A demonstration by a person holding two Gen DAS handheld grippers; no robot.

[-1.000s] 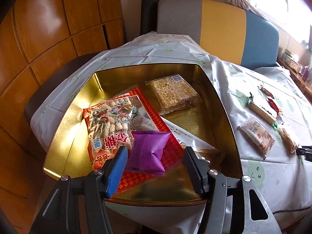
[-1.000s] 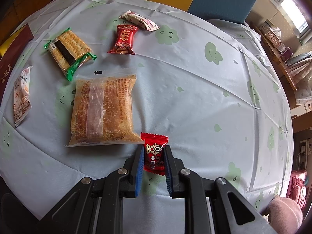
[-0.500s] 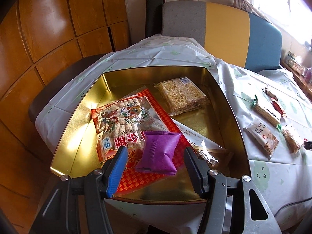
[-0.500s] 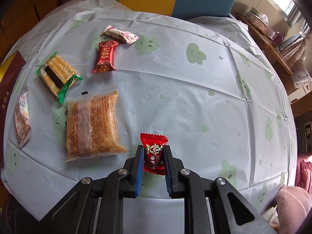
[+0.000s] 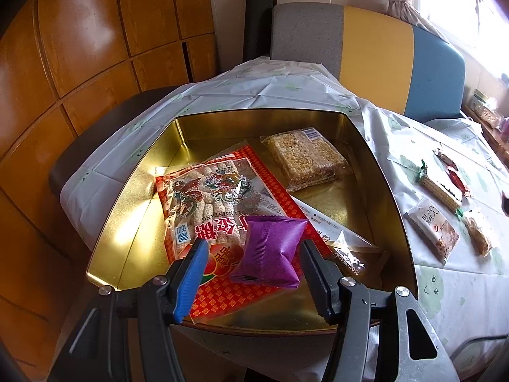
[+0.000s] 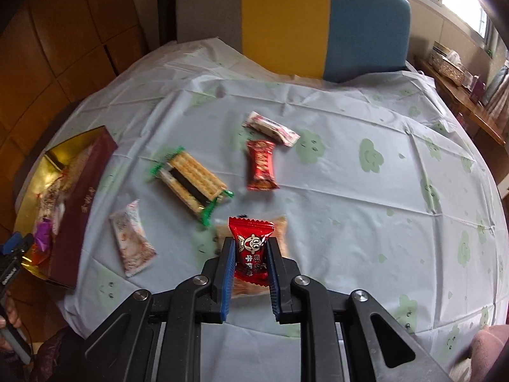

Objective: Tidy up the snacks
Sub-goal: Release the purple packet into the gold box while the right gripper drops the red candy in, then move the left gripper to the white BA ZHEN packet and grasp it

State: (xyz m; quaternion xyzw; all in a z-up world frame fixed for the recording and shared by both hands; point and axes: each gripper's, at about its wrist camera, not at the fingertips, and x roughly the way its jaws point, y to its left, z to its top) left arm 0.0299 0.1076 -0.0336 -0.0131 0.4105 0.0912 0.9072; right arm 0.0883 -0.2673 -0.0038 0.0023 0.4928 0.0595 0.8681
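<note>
Your right gripper [image 6: 251, 265] pinches the small red foil candy packet [image 6: 251, 251] low in the frame's centre, above the tablecloth [image 6: 350, 222]. Your left gripper [image 5: 254, 254] gapes around the purple pouch [image 5: 270, 251] lying in the gold tin [image 5: 366, 146], untouched.

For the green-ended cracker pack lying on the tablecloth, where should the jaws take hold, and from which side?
Grip the green-ended cracker pack across its narrow width at mid-length, coming from above. It lies flat and long on the tablecloth, with clear cloth along both long edges.
</note>
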